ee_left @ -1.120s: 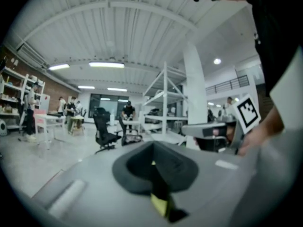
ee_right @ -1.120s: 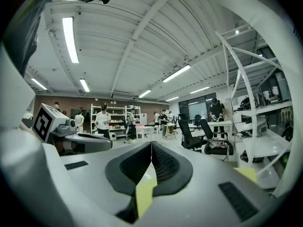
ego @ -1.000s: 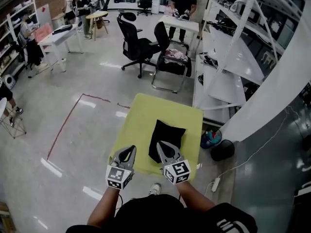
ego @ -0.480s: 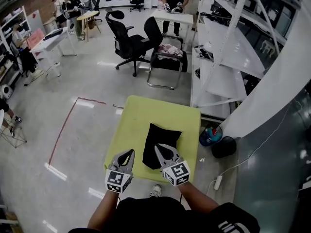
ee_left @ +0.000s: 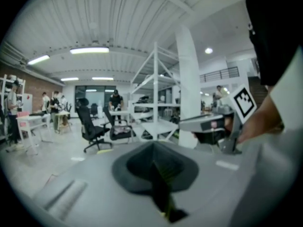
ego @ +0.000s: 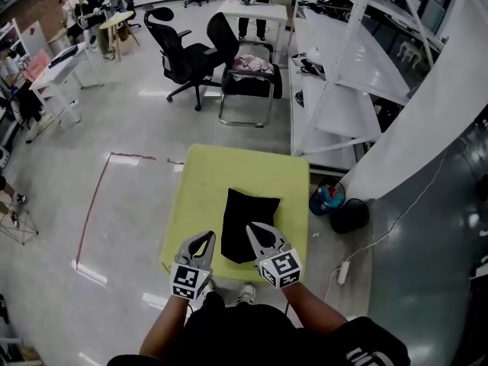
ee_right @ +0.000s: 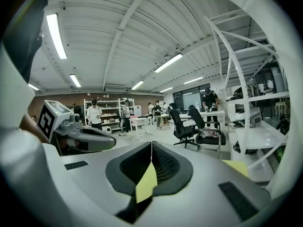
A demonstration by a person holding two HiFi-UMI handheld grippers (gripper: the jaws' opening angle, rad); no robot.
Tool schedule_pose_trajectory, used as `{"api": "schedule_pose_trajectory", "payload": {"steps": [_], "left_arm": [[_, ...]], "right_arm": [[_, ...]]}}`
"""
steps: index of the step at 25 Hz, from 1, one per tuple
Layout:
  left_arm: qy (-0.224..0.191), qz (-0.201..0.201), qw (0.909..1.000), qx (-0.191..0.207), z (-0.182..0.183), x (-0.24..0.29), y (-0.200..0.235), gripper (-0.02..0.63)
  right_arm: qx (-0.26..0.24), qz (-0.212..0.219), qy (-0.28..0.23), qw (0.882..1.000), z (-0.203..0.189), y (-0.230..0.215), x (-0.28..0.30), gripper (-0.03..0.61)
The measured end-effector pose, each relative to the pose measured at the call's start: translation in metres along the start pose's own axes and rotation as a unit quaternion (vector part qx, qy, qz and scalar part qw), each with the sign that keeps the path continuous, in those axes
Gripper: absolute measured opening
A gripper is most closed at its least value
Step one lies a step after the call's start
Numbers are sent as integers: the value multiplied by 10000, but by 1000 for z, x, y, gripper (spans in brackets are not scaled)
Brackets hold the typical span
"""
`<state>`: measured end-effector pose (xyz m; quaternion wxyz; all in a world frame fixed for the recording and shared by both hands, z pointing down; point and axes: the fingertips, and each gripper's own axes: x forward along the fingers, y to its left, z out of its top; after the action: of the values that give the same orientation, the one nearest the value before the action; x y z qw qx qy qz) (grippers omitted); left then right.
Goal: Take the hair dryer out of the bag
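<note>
A black cloth bag (ego: 245, 213) lies flat on the yellow-green table (ego: 204, 180), its closed end nearest me. The hair dryer is not visible; nothing of it shows outside the bag. My left gripper (ego: 201, 239) hovers over the table's near edge, just left of the bag, jaws shut and empty. My right gripper (ego: 255, 227) hangs over the bag's near end, also shut with nothing in it. In the left gripper view the closed jaws (ee_left: 154, 162) point level across the room, with the right gripper (ee_left: 208, 124) beside them. The right gripper view shows shut jaws (ee_right: 150, 157) and a sliver of table.
White shelving racks (ego: 343, 75) stand close to the table's right side. A blue bucket (ego: 328, 198) and a black bin (ego: 349, 216) sit on the floor at the right. Office chairs (ego: 187, 56) and several people at desks are far behind.
Both grippers have come forward and slightly lower toward the table's near edge. The head view has shifted so the table and bag sit higher and nearer. Jaws stayed shut.
</note>
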<state>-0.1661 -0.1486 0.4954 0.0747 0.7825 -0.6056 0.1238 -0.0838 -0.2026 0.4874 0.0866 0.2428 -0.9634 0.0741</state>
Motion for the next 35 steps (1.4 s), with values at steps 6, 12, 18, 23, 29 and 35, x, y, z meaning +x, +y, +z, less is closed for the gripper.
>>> {"api": "schedule_pose_trajectory", "payload": {"steps": [6, 12, 18, 23, 29, 35], "left_arm": [[39, -396, 9992, -62, -10, 6, -2, 8], [358, -549, 9960, 610, -29, 24, 0, 8], [692, -857, 9816, 1557, -57, 34, -19, 8], [1019, -1158, 9662, 2067, -86, 39, -41, 8], [1653, -1705, 9259, 2937, -137, 36, -68, 162], [2149, -2134, 8627, 4051, -190, 40, -90, 235]], "right_arm": [[125, -314, -100, 9994, 3, -2, 11, 8], [203, -590, 1, 9981, -14, -22, 22, 8], [371, -928, 380, 9943, -50, -43, 11, 8], [421, -796, 628, 9940, -84, -40, -1, 8], [617, -818, 960, 9901, -119, -31, -15, 8], [787, -878, 1080, 9871, -138, -26, -22, 8]]}}
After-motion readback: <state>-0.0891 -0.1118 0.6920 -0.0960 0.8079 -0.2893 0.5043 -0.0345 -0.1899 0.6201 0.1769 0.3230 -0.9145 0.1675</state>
